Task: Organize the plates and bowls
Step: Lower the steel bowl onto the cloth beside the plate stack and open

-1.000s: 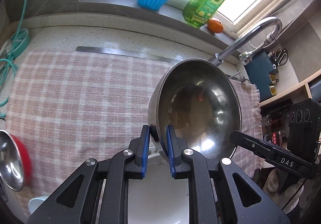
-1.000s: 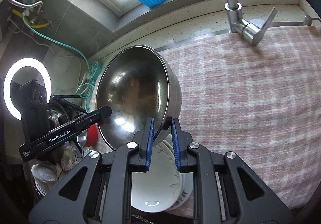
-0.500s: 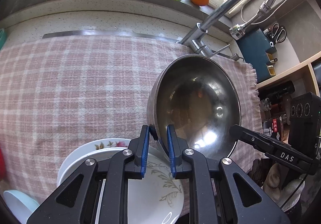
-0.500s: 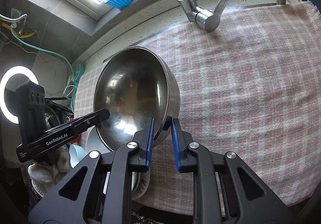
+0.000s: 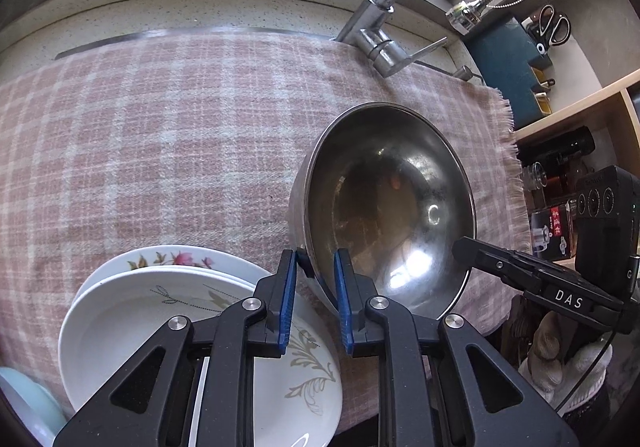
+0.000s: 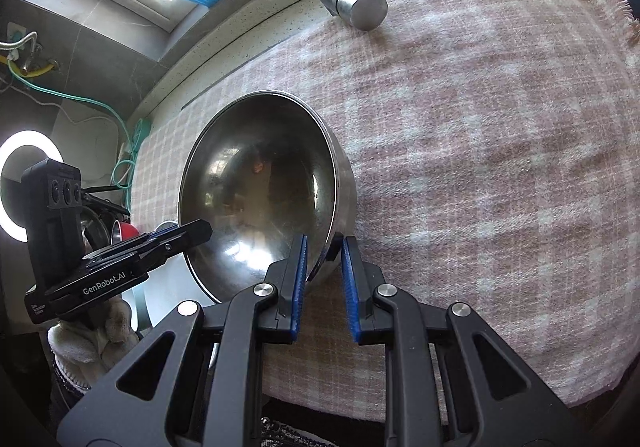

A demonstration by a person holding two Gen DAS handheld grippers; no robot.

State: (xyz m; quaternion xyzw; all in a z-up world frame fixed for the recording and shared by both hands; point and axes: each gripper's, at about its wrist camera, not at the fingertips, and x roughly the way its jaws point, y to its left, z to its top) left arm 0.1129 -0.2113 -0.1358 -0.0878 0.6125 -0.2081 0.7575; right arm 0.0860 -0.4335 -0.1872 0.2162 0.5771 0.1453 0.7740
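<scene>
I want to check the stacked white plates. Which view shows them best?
The left wrist view: the plates lie in open sight beside the steel bowl. The right wrist view shows only a white sliver.

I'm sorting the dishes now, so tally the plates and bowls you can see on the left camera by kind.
Steel bowl, its rim clamped by the left gripper and the right gripper: 1
White patterned plates, stacked: 2
Pale blue dish, kind unclear: 1
Total: 4
</scene>
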